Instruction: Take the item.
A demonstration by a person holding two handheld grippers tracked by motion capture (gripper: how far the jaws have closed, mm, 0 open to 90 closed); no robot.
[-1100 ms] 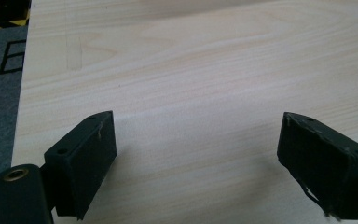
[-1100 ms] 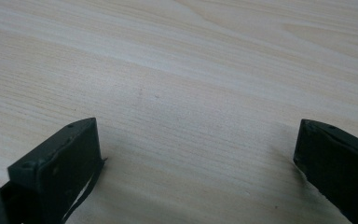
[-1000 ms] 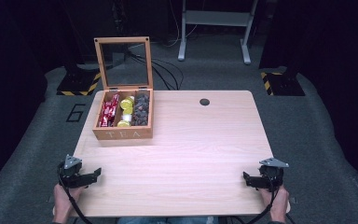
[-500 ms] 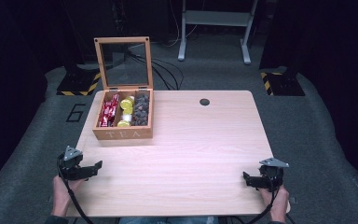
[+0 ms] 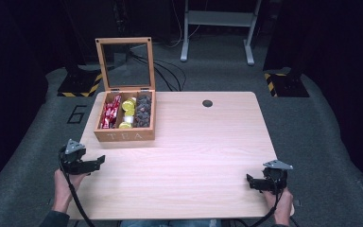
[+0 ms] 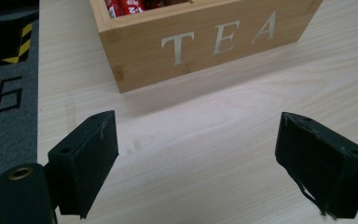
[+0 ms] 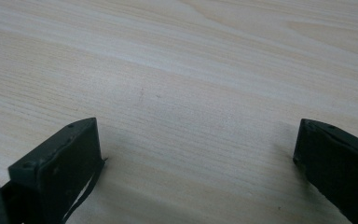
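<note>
Fingers (image 6: 91, 161) of both grippers spread wide, empty; left gripper (image 5: 96, 162) near tea box (image 5: 125, 135).

Your worktop (image 5: 194, 156) is pale wood-grain laminate, smooth, with a soft sheen. The tea box (image 6: 205, 42) is light unvarnished-looking wood, matt, with white lettering; its lid (image 5: 125, 64) holds a clear glossy pane. Red wrappers (image 5: 109, 111) inside look shiny. The pads of your left hand-held gripper (image 6: 198, 168) are matt black, slightly rough. The floor (image 5: 312, 127) is grey carpet-like cloth.

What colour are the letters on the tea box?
White, on the light wooden front of the tea box. The left gripper view shows them best.
</note>
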